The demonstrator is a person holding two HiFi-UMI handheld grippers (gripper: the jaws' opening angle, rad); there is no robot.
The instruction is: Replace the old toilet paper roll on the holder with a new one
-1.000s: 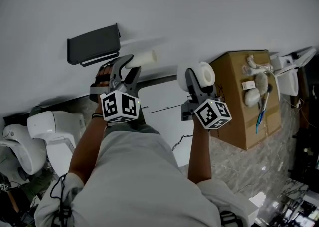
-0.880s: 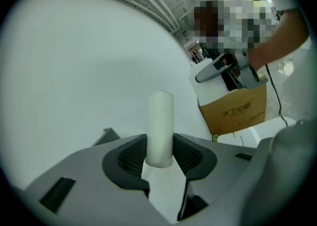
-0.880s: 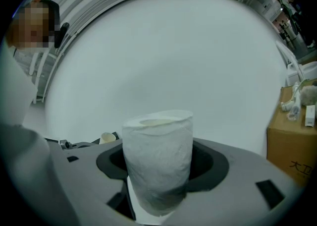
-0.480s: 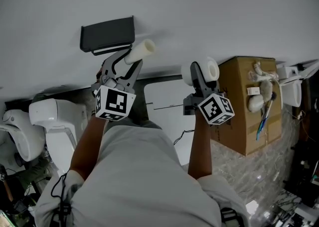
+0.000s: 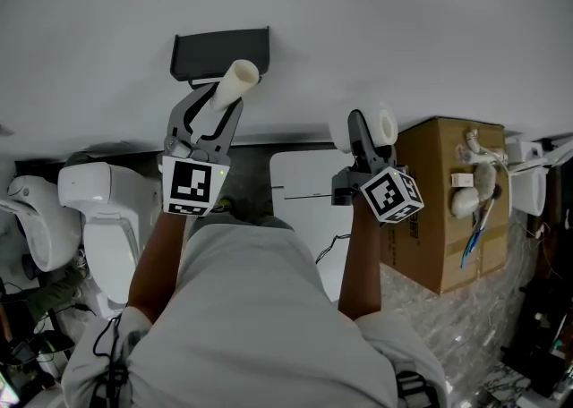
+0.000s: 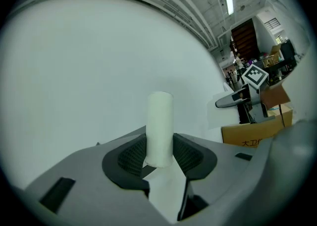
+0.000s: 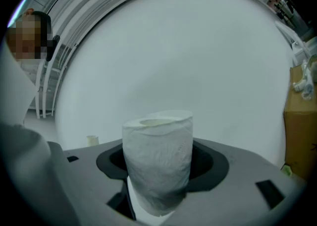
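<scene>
On the wall (image 5: 403, 12), only head view shows holder (image 5: 219, 53).

Two hand-held grippers (image 5: 218, 104) (image 5: 362, 131), one roll (image 5: 386, 125), one tube (image 5: 238, 78), one holder (image 5: 219, 54)

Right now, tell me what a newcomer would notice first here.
The left gripper clamps a bare pale tube, its end in front of the dark holder on the wall. The right gripper grips a full toilet paper roll, left of a cardboard box.
</scene>
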